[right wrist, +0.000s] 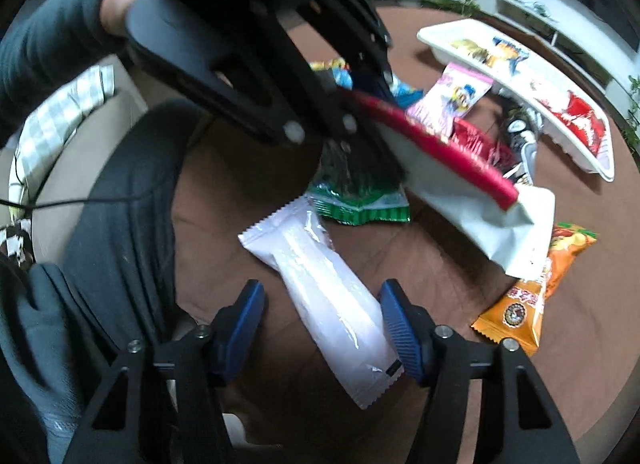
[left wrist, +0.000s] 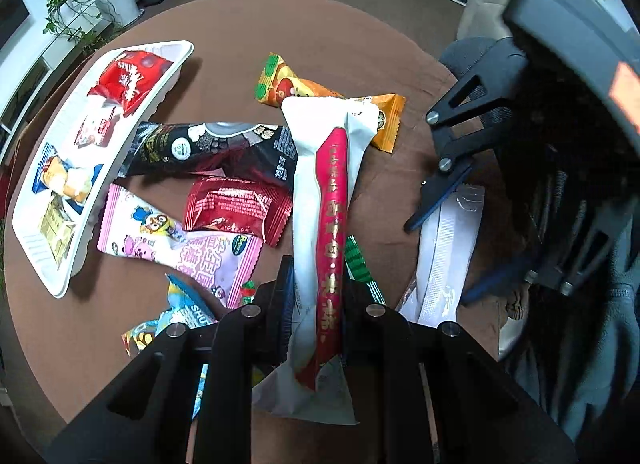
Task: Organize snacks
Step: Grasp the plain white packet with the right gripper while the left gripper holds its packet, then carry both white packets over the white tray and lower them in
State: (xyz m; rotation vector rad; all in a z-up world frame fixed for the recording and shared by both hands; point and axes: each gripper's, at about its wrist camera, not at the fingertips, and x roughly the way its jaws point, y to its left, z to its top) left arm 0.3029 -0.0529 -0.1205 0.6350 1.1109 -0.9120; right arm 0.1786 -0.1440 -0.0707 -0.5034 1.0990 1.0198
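Note:
My left gripper (left wrist: 318, 284) is shut on a long white packet with a red stripe (left wrist: 332, 183), held above the brown round table (left wrist: 240, 23). In the right wrist view the same packet (right wrist: 440, 151) sticks out of the left gripper (right wrist: 360, 135) over the pile. My right gripper (right wrist: 322, 304) stands open over a plain white packet (right wrist: 328, 292) lying near the table edge. That packet runs between its blue fingers (right wrist: 396, 320); the left pad is clearly apart from it. In the left wrist view, the right gripper (left wrist: 452, 248) straddles this packet (left wrist: 444, 264). A white tray (left wrist: 60, 288) at the left holds several snacks.
Loose on the table lie an orange packet (left wrist: 384, 119), a black one (left wrist: 208, 147), a dark red one (left wrist: 236, 203), a pink one (left wrist: 160, 240) and a green one (right wrist: 360, 203). The tray (right wrist: 440, 37) sits far right. A dark chair (right wrist: 128, 183) stands by the table edge.

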